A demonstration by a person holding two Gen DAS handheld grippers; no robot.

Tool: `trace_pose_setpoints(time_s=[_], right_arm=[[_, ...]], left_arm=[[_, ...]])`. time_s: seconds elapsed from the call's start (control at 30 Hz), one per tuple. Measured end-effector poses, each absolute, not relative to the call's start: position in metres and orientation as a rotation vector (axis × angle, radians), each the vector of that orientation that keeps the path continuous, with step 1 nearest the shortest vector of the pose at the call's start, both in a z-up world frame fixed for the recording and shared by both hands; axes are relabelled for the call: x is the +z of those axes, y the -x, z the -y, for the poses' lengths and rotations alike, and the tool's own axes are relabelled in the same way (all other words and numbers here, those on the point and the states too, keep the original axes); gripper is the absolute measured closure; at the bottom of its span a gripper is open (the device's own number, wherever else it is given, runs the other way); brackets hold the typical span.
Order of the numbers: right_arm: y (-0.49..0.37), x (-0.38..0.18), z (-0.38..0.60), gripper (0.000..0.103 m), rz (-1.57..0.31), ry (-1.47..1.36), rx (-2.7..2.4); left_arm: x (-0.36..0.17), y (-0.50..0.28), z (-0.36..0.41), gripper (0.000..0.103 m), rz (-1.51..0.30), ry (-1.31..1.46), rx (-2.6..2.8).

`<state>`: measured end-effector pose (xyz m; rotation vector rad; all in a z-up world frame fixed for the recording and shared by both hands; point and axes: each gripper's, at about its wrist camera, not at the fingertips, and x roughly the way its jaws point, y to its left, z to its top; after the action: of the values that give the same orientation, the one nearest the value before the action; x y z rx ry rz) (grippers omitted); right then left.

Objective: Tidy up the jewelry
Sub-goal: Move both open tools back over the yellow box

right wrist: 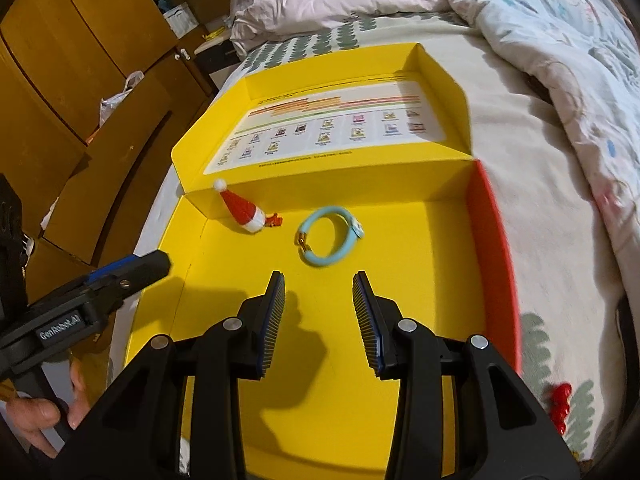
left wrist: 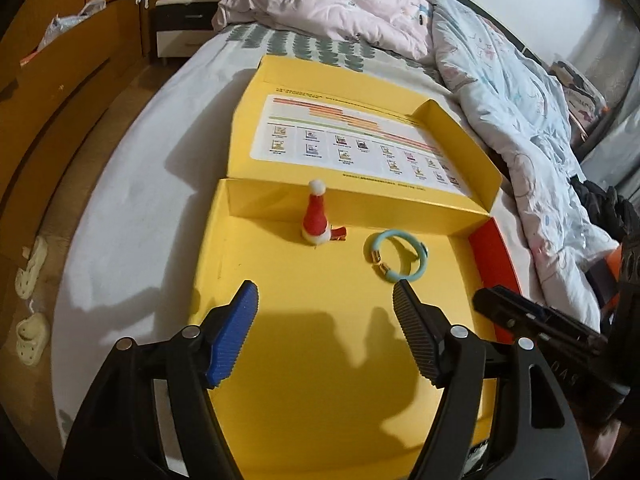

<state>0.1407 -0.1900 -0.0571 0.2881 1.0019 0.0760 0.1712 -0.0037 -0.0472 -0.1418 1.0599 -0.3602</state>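
**Two items in the yellow box**

While both tools hover empty over the box [left wrist: 280, 312] on the bed [left wrist: 132, 200], the left hand-held gripper [left wrist: 325, 308] gapes wide. Near the back wall, a Santa-hat clip [left wrist: 316, 216] stands left of a blue bracelet [left wrist: 396, 256]. Rightmost, the right hand-held gripper [right wrist: 319, 294] is parted too, just short of the bracelet [right wrist: 330, 236].

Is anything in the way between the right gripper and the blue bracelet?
No. The right gripper is open, and only bare yellow box floor lies between it and the bracelet. The Santa hat clip sits off to the left.
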Motion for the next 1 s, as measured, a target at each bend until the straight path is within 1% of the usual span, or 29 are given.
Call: trace_pose_setpoints(time_s=[0.1, 0.5, 0.8, 1.0], right_arm=[[-0.152, -0.061, 0.191, 0.063, -1.005, -0.279, 0.061], [-0.193, -0.088, 0.197, 0.063, -1.068, -0.229, 0.040], [-0.216, -0.115, 0.188, 0.063, -1.096, -0.158, 0.018], [-0.221, -0.125, 0.180, 0.063, -1.116, -0.094, -0.004]], left_arm=[[-0.055, -0.179, 0.010, 0.033, -1.083, 0.137, -0.350], [-0.075, -0.214, 0.030, 0.033, -1.078, 0.064, -0.297], [-0.100, -0.233, 0.028, 0.033, -1.112, 0.081, -0.291], [-0.104, -0.237, 0.025, 0.033, -1.114, 0.089, -0.297]])
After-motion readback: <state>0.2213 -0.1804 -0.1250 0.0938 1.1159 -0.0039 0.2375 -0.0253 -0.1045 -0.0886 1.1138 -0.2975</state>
